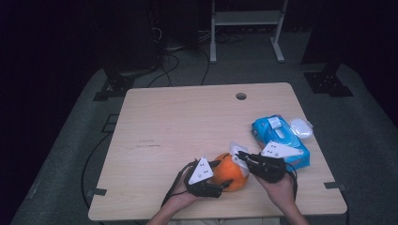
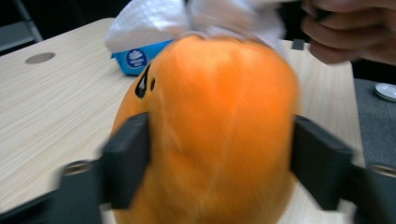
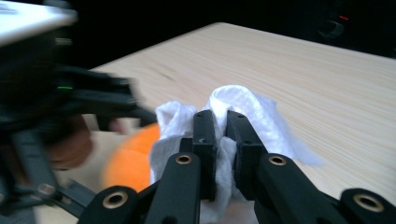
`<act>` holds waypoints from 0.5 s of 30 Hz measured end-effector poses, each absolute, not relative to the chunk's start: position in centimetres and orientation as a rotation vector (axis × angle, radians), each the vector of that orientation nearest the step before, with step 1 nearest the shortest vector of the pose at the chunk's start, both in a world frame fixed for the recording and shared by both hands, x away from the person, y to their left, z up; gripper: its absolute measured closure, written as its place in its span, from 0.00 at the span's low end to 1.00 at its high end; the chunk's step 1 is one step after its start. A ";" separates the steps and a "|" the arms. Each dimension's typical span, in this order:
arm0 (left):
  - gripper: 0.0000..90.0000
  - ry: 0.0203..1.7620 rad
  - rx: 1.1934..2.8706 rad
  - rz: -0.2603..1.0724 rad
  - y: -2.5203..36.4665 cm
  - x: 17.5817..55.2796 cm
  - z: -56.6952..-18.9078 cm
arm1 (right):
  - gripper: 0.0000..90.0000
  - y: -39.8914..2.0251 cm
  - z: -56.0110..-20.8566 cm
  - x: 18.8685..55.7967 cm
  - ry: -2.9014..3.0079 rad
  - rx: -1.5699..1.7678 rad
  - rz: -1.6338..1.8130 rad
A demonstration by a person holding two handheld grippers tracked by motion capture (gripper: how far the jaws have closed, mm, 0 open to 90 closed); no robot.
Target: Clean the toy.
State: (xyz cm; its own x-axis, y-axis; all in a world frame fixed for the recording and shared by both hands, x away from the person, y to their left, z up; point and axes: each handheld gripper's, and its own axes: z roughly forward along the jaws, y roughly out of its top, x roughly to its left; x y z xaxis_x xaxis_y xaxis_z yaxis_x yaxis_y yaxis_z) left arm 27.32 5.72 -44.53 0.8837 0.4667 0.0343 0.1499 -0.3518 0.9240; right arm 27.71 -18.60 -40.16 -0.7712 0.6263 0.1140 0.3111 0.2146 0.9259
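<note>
An orange toy, round, soft-looking and bearing a small black mark, is sitting near the front edge of the table, between the two grippers. The left gripper is flanking the toy's sides with its jaws set wide; the blur makes it hard to tell whether the pads are pressing. A white wipe is lying against the toy's top, and the right gripper is pinching it with jaws pressed nearly together. The step in hand appears to be wiping the toy while the other tool steadies it. The next move probably calls for a firm hold from the left and a stroke of the wipe across the orange surface. Behind the right gripper a blue wipe pack is lying just beside its white lid.
</note>
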 end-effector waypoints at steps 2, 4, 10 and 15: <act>0.18 0.462 1.920 0.333 6.0 27.5 -44.7 | 0.91 -17.6 -40.0 27.7 2.221 0.848 1.581; 0.27 0.451 1.917 0.335 6.1 27.3 -44.7 | 0.91 -17.8 -40.1 28.0 2.223 0.864 1.587; 0.37 0.439 1.927 0.365 5.6 27.1 -44.5 | 0.91 -19.2 -40.3 28.0 2.194 0.920 1.607; 0.42 0.456 1.926 0.378 5.9 27.1 -44.3 | 0.91 -16.6 -39.5 27.1 2.245 0.777 1.574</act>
State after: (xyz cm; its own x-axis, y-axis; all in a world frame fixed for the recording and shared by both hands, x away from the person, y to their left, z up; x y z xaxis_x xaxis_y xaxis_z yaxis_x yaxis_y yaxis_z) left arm 27.08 5.92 -44.26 0.8763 0.4790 0.0522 0.1399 -0.3566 0.9237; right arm 27.06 -16.60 -39.50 -0.8122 0.5794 0.0679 0.2615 0.2575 0.9302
